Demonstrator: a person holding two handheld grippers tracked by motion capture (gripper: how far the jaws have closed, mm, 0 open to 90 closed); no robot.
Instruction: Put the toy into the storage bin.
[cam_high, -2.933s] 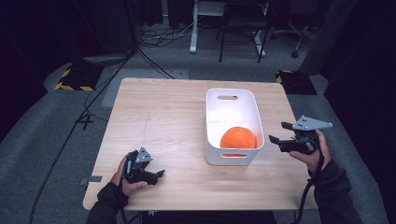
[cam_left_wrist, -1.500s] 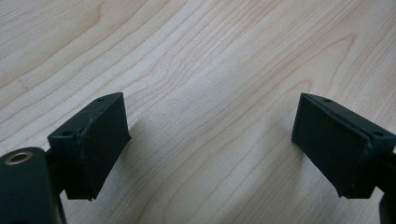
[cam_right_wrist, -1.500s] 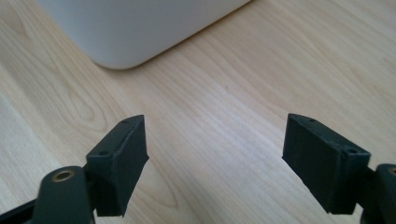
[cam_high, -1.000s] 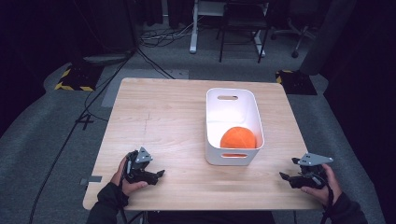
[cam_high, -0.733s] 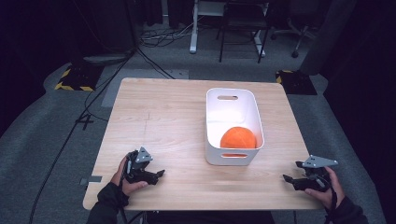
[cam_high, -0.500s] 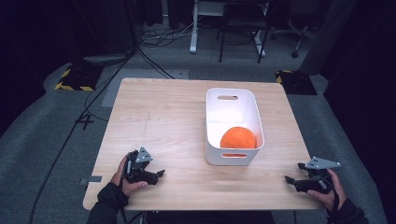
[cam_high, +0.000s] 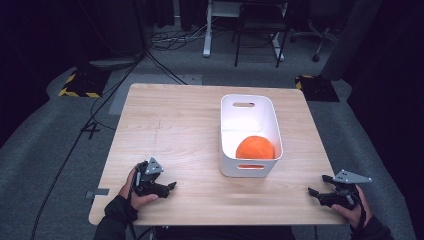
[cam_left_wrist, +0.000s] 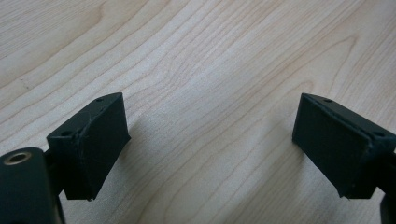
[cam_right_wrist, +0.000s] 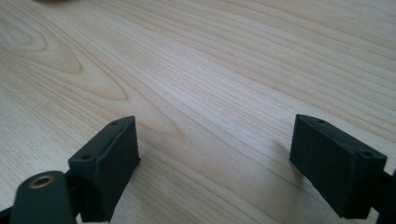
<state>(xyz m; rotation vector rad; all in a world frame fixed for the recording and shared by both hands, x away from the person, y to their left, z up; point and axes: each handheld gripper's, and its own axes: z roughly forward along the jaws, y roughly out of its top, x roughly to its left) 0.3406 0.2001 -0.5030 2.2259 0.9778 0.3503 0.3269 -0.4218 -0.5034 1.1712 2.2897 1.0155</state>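
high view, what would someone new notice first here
The bright orange ball stands out, lying at the near end of the white bin on the right half of the wooden table. Next come the two hand-held grippers at the near edge: the left gripper at the left corner and the right gripper at the right corner, both open over bare wood.

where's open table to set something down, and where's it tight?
Free: the table's whole left half, from the far edge down to the left gripper, and the near strip between the left gripper and the right gripper. Tight: the right side, where the white bin holding the orange ball leaves a narrow margin.
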